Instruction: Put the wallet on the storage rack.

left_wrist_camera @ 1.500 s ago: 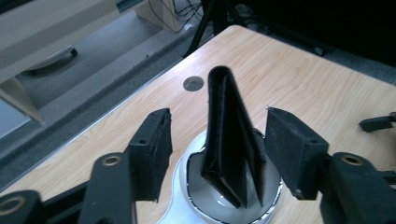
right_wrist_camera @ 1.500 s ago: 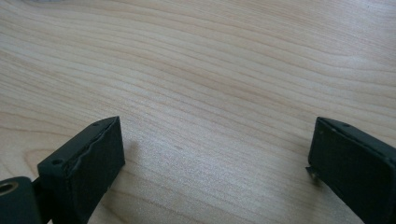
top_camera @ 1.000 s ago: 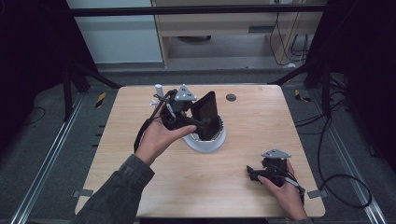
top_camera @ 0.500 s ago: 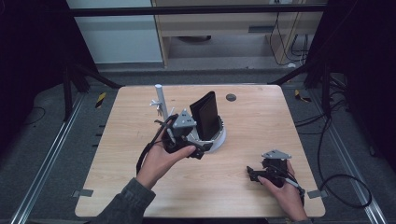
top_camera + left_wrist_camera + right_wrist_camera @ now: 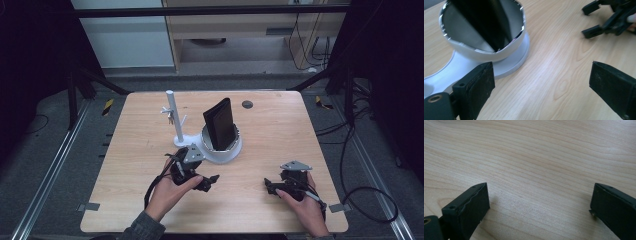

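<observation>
The left hand-held gripper (image 5: 207,181) lies low over the wooden counter (image 5: 270,135), just in front of the white holder (image 5: 222,150). Its jaws stand wide apart and hold nothing; in the left gripper view bare wood shows between them. The person's left hand (image 5: 167,192) grips it from behind, and a cable trails back along the wrist.

The black wallet (image 5: 220,124) stands upright in the round cup of the holder, leaning a little to one side. In the left gripper view the wallet (image 5: 486,22) fills most of the cup (image 5: 461,45), and its lower edge seems to rest against the cup's inner wall, though blur makes this hard to confirm. A thin white post (image 5: 175,117) with small pegs rises from the same base, just left of the cup.

The right hand-held gripper (image 5: 272,187) rests near the front right part of the counter, well apart from the holder. Its jaws are also spread and empty, with plain wood between them in the right gripper view. The right hand (image 5: 302,205) holds it.
</observation>
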Motion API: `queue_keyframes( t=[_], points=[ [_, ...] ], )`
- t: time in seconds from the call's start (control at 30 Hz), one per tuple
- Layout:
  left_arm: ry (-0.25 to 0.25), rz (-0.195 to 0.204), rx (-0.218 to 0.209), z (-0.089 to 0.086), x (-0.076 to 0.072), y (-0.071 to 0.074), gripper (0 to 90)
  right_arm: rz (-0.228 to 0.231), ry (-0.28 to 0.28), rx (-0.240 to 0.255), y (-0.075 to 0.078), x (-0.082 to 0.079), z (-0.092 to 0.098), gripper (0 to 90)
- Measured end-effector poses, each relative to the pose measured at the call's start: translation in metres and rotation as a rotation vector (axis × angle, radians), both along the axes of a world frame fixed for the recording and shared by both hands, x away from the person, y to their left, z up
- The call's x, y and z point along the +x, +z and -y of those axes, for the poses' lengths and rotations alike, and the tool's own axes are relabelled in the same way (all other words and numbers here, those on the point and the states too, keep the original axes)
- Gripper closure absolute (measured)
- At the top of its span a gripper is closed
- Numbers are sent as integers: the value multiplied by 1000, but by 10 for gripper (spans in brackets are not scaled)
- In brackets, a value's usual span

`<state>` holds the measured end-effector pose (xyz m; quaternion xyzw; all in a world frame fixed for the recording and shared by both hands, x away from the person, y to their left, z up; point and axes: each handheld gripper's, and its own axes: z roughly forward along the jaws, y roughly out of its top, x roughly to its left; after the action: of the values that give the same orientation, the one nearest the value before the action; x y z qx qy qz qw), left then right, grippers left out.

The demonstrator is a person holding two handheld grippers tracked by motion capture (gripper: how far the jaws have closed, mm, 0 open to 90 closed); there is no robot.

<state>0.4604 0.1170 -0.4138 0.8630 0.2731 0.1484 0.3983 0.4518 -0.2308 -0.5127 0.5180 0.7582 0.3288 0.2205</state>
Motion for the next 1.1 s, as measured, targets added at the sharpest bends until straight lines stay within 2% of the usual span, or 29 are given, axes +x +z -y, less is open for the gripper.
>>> queue_keyframes(
  t=[0.1, 0.2, 0.23, 0.27, 0.3, 0.37, 0.4, 0.43, 0.5, 0.53, 0.63, 0.77, 0.9, 0.93, 1.03, 1.1],
  points=[
    [40, 13, 12, -14, 1, -5, 62, 0, 2, -1, 0, 0, 0, 24],
    [76, 5, 4, -31, 3, -13, 62, 2, 5, -5, 0, -1, 0, 24],
    [76, 5, 4, -31, 3, -13, 62, 2, 5, -5, 0, -1, 0, 24],
    [113, 9, 19, -43, 5, -19, 62, 1, 4, -3, 0, -1, 0, 24],
    [113, 9, 19, -43, 5, -19, 62, 1, 4, -3, 0, -1, 0, 24],
    [148, -17, 18, -60, 8, -30, 62, 2, 5, -5, 0, -1, 0, 24],
    [148, -17, 18, -60, 8, -30, 61, 6, 6, -10, 0, -1, 1, 24],
    [173, -29, 22, -70, 10, -38, 61, 2, 5, -5, 0, -1, 0, 23],
    [185, -33, 27, -74, 11, -41, 61, 2, 4, -5, 0, -1, 0, 23],
    [210, -41, 35, -83, 13, -48, 62, 2, 5, -5, 0, -1, 0, 24],
    [233, -47, 48, -91, 16, -54, 61, 2, 4, -5, 0, -1, 0, 24],
    [292, -44, 106, -107, 21, -67, 59, 2, 5, -5, 0, -1, 0, 23],
    [305, -58, 113, -115, 22, -73, 54, 2, 5, -5, 0, -1, 0, 23],
    [313, -76, 121, -118, 23, -78, 53, 2, 5, -5, 0, -1, 0, 23],
    [323, -95, 120, -124, 24, -81, 49, 2, 5, -4, 0, -1, 0, 23],
    [332, -95, 119, -126, 24, -82, 47, 2, 5, -5, 0, -1, 0, 23]
  ],
)
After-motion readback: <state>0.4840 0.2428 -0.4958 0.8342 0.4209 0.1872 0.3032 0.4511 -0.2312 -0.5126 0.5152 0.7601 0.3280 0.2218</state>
